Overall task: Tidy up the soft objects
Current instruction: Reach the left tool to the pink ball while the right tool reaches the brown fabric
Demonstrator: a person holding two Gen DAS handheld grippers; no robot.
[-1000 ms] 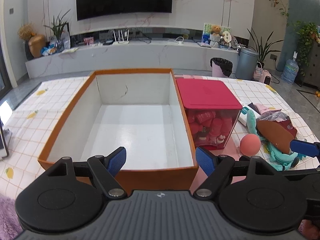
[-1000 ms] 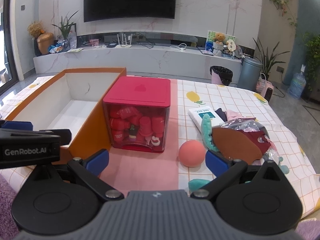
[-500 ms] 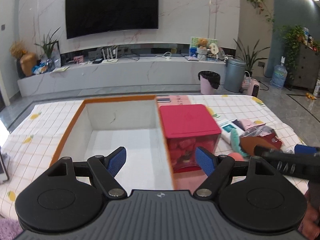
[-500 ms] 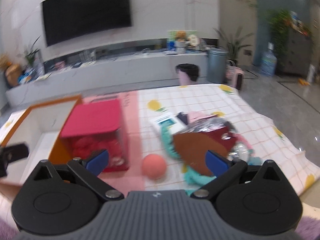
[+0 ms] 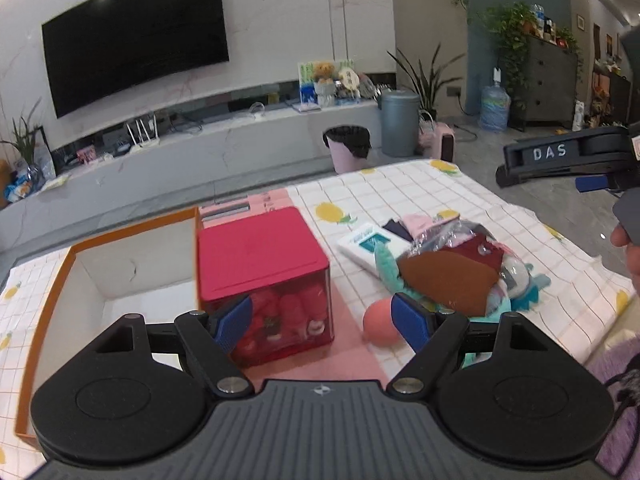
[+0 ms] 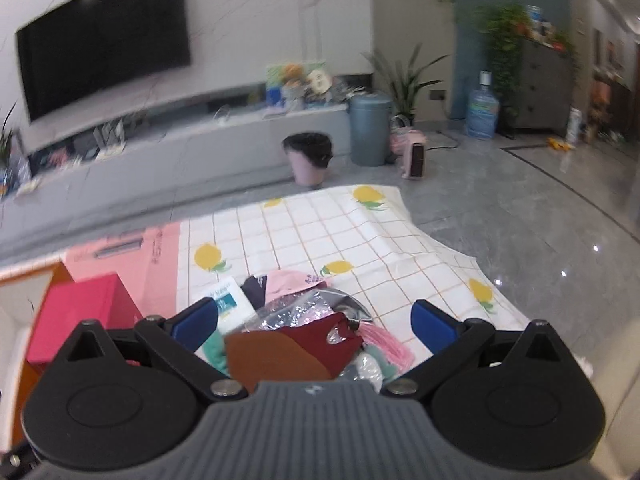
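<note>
A heap of soft things [image 5: 452, 280] lies at the right of the table: a brown and maroon pouch, a teal plush toy, pink cloth and a clear bag. It also shows in the right wrist view [image 6: 304, 344]. A pink ball [image 5: 380, 326] lies beside it. An open orange box with a white inside [image 5: 60, 276] stands at the left. My left gripper [image 5: 322, 324] is open and empty, above the table between the red-lidded box and the ball. My right gripper [image 6: 314, 322] is open and empty, directly over the heap; it also shows raised at the far right in the left wrist view [image 5: 592, 182].
A clear box with a red lid [image 5: 260, 260], full of red items, stands against the orange box; it also shows in the right wrist view [image 6: 80, 312]. A white and teal packet [image 5: 372, 242] lies behind the heap. The table's right edge [image 5: 600, 276] drops to the floor.
Both grippers have risen and swung to the right. The left view now faces the red-lidded box and ball instead of the orange box. The right gripper now sits over the heap.
</note>
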